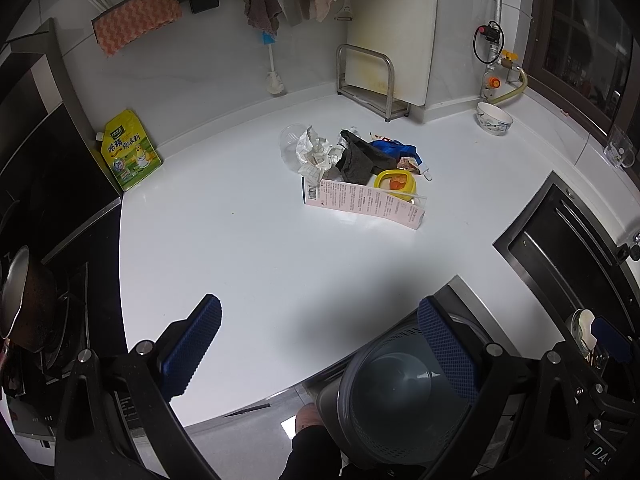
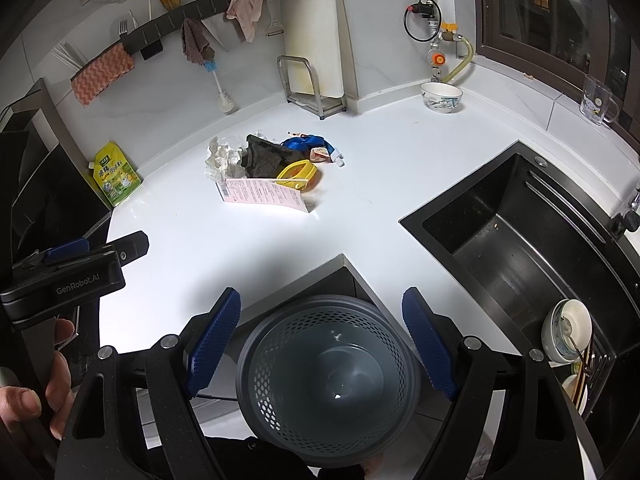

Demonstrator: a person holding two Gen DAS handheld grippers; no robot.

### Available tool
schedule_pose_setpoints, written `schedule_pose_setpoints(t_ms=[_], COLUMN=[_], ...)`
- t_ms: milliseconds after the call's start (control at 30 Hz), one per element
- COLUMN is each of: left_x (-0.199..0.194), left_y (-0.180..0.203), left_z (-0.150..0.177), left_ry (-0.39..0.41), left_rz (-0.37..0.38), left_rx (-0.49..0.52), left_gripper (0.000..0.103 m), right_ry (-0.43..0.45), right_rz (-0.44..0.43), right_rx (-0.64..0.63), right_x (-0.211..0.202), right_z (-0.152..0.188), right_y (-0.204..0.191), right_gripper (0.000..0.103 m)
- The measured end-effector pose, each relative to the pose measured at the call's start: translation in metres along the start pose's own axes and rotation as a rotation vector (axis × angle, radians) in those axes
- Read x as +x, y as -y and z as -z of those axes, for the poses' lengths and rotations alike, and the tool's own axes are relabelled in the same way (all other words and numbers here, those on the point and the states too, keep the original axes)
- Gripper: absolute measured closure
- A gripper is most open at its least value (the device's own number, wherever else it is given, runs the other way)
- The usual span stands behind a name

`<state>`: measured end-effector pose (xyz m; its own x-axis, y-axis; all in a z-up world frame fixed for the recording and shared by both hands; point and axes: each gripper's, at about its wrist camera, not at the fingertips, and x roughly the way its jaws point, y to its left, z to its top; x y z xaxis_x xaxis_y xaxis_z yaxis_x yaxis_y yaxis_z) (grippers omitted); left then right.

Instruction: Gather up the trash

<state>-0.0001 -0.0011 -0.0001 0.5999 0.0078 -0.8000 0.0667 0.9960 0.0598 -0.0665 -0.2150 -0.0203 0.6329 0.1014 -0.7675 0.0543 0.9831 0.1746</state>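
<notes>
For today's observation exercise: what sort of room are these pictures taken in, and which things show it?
Most likely a home kitchen: a black sink holding dishes, a stove bearing a pot, and dishcloths hung over the white counter.

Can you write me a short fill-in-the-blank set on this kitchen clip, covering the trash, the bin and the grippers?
1. The perforated grey plastic bin below the counter edge holds ____ trash so far.
2. Both the left gripper and the right gripper have their jaws ____.
3. The pink printed paper sheet lies at the near edge of the trash pile on the white ____.
4. The patterned white ceramic bowl stands in the counter's far corner, ____ of the black sink.

Missing words: no; open; countertop; outside
</notes>
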Motion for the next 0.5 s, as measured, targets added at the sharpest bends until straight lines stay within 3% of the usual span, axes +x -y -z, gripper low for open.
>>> schedule_pose_setpoints(t_ms=[500], left_x=[-0.0002], left_y=[-0.0002], left_z=[0.0001], left_ry=[0.001], left_rz=[0.001], left_rx=[0.0], left_gripper=[0.006], right_ry=[0.003], right_rz=[-0.001], right_rx=[0.003], right_x=[-0.0019], right_z=[0.0006], right_y=[0.0005], right_gripper=[0.024])
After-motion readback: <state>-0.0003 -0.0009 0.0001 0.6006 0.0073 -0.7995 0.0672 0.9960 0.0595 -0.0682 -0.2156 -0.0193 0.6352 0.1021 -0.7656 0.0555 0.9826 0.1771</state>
